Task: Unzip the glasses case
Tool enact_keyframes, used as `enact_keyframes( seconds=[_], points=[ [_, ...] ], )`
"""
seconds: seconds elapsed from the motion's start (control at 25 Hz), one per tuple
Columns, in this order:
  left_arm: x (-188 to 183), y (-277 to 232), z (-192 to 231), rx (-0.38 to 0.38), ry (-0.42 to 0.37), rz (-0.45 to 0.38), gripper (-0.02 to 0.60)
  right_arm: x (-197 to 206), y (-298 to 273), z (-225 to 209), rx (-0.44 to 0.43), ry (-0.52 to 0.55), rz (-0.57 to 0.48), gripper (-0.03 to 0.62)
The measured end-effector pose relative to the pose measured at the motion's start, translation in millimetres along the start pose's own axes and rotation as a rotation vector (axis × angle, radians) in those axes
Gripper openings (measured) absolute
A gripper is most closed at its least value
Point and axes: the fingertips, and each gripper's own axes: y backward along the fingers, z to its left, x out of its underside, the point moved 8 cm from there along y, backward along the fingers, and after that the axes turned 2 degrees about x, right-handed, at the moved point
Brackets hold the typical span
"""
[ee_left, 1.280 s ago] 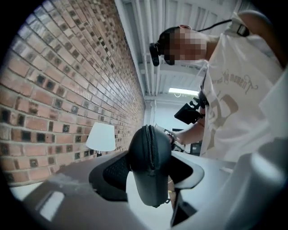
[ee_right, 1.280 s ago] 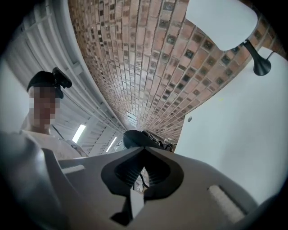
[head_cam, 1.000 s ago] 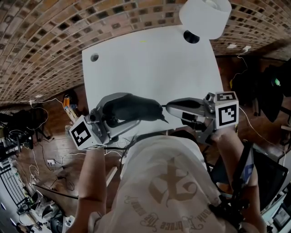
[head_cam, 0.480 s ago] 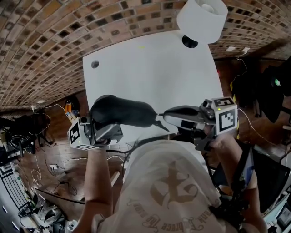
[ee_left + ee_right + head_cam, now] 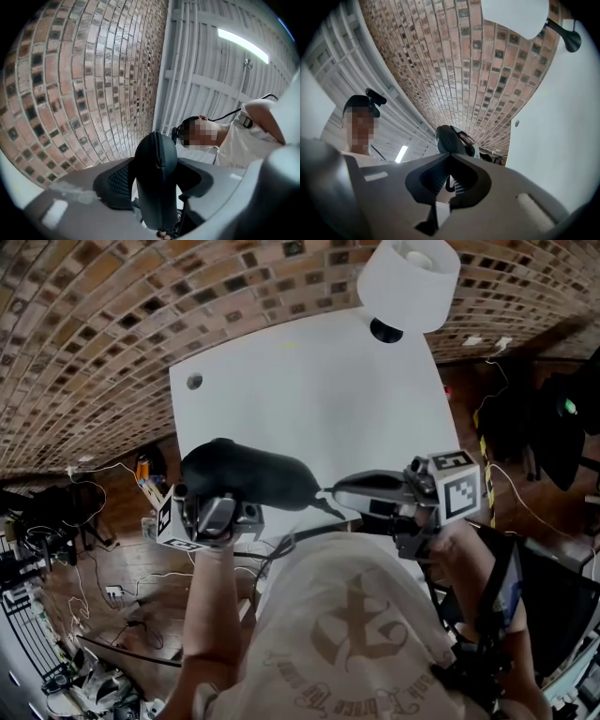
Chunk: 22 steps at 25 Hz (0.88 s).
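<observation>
A black glasses case (image 5: 246, 472) is held in the air over the near edge of the white table (image 5: 309, 399). My left gripper (image 5: 225, 502) is shut on it across its width. In the left gripper view the case (image 5: 157, 178) stands between the jaws with its zipper seam (image 5: 157, 145) facing the camera. From the right, my right gripper (image 5: 337, 489) meets the case's right end, shut on the thin dark zipper pull (image 5: 328, 498). In the right gripper view its jaws (image 5: 449, 157) are together, with the case (image 5: 449, 138) just beyond the tips.
A white lamp shade (image 5: 409, 282) on a black base (image 5: 384, 330) stands at the table's far right corner. A round cable hole (image 5: 194, 382) is at the far left corner. Cables and clutter (image 5: 66, 549) lie on the floor to the left.
My left gripper has risen and rolled, tilting the case up; its marker cube now shows edge-on. My right gripper has stayed at the case's right end, shifting only slightly.
</observation>
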Motion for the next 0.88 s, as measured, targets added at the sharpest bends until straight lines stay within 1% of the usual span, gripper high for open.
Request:
enact_keyframes(
  seconds=[0.08,0.2,0.28,0.36,0.48,0.64,0.76,0.88],
  points=[
    [1,0,0,-0.001,0.019,-0.031,0.258,0,1,2,-0.012,0.003,-0.008,0.006],
    [5,0,4,-0.01,0.072,-0.146,0.256,2,-2,5,-0.051,-0.033,-0.023,0.006],
    [8,-1,7,-0.019,0.111,-0.224,0.256,7,-4,2,-0.059,-0.057,-0.028,0.006],
    [10,-3,9,-0.017,0.135,-0.273,0.255,13,-10,-1,-0.066,-0.087,-0.023,0.006],
    [11,-8,11,0.001,0.152,-0.302,0.253,22,-18,-6,-0.072,-0.117,-0.009,0.006],
    [15,-5,16,0.001,0.18,-0.29,0.261,21,-13,-6,-0.066,-0.098,-0.037,0.006],
    [19,-1,20,-0.022,0.207,-0.301,0.263,22,-12,-10,-0.031,-0.09,0.011,0.006],
    [24,-2,19,-0.039,0.222,-0.33,0.256,28,-16,-17,-0.045,-0.127,0.045,0.006]
  ],
)
